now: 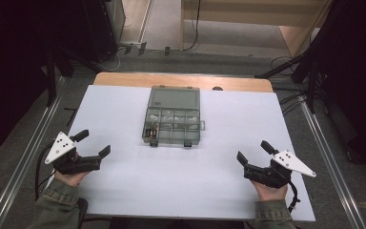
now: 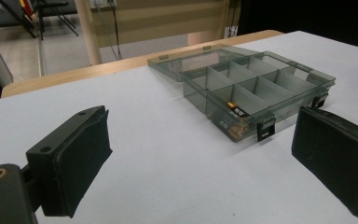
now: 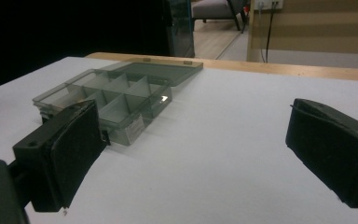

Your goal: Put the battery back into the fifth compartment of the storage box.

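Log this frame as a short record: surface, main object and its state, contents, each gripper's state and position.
surface: white board on a wooden table
main object: clear compartment box, near the table's middle
lid: open, laid flat behind the box
contents: small items in the near-left compartment; others unclear
left gripper: jaws open, holding nothing, left of the box, apart from it
right gripper: jaws open, holding nothing, right of the box, apart from it

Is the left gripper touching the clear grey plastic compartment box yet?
Apart. In the high view, bare white table separates the left gripper from the clear grey plastic compartment box; the left gripper view shows the same gap before its open jaws.
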`<state>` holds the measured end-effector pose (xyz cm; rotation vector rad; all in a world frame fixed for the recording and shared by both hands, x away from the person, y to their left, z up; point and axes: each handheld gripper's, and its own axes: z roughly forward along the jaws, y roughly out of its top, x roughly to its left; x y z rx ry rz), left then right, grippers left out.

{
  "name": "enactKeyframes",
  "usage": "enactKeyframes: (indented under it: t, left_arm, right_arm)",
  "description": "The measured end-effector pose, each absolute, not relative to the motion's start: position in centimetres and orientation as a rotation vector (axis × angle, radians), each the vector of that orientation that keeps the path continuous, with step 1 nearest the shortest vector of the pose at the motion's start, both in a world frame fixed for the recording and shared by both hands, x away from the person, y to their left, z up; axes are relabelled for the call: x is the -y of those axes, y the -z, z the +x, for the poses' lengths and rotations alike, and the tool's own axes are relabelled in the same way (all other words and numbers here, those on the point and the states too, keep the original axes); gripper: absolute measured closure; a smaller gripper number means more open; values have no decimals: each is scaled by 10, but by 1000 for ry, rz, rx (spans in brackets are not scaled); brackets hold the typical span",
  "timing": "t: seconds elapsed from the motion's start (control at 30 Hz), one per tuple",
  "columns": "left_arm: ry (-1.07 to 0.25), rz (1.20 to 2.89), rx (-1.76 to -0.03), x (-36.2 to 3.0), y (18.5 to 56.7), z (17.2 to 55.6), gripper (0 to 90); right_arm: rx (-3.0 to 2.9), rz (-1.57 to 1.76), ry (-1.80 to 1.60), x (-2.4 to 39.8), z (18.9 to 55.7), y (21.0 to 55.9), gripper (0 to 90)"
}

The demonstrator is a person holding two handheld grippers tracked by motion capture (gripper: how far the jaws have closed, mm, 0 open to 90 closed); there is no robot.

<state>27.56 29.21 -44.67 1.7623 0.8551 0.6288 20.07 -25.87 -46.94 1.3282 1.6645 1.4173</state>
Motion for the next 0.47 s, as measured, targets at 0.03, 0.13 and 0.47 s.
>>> enactKeyframes:
  t: [0.03, 0.13, 0.47]
  left_arm:
    - [-628, 1762, -851, -292, 447, 275, 46]
    - [-622, 1762, -854, -291, 447, 276, 47]
    - [-615, 1742, -857, -292, 447, 279, 47]
  right_arm:
    - [-1666, 1316, -1417, 259, 201, 469, 40]
    - [-1667, 1295, -1429, 258, 200, 468, 40]
    - [-1643, 1282, -1432, 262, 200, 468, 40]
